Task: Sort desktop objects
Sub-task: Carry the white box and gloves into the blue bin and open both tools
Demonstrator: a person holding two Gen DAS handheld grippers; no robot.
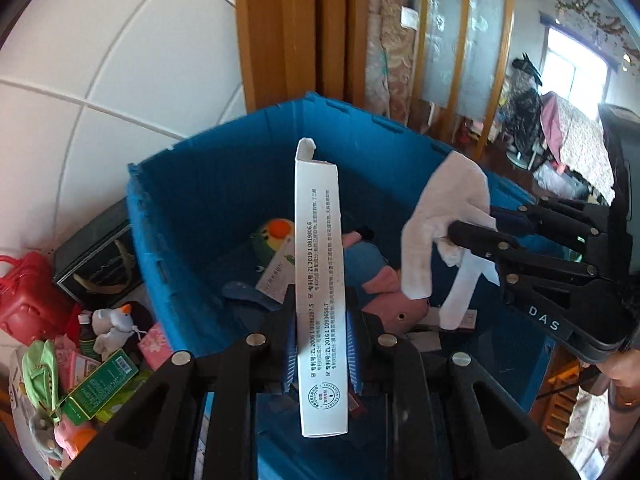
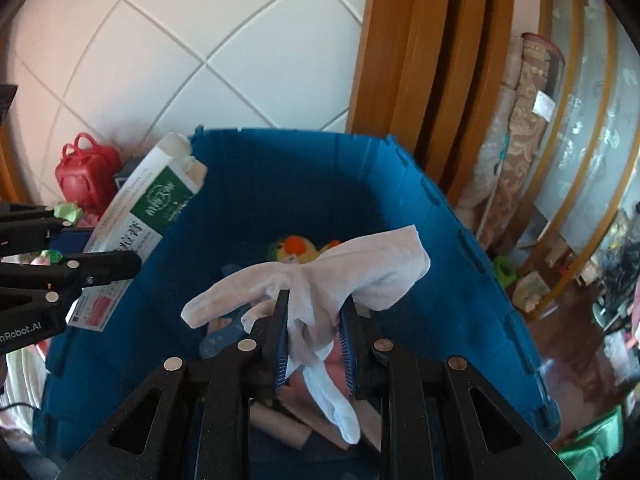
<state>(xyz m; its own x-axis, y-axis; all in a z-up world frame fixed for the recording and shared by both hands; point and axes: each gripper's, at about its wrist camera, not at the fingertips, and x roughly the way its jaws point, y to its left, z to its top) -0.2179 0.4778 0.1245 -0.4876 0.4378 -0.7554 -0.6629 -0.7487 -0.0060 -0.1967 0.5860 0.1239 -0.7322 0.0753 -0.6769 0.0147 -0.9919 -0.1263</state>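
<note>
Blue bin (image 1: pixel 224 184) below; L gripper (image 1: pixel 320 320) clamps carton (image 1: pixel 318 248), R gripper (image 2: pixel 314 336) clamps glove (image 2: pixel 320 280).

The big blue bin (image 2: pixel 400 208) is open on top, so there is room to go down inside. Soft toys (image 1: pixel 376 276) cover its bottom. The long white box (image 1: pixel 320 280) and the white glove (image 2: pixel 332 280) hang over it. A messy pile (image 1: pixel 88 364) sits beside its left wall.

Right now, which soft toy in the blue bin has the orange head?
The green parrot plush toy by the blue plastic bin's far wall; the pink plush toy beside it has no orange.
</note>
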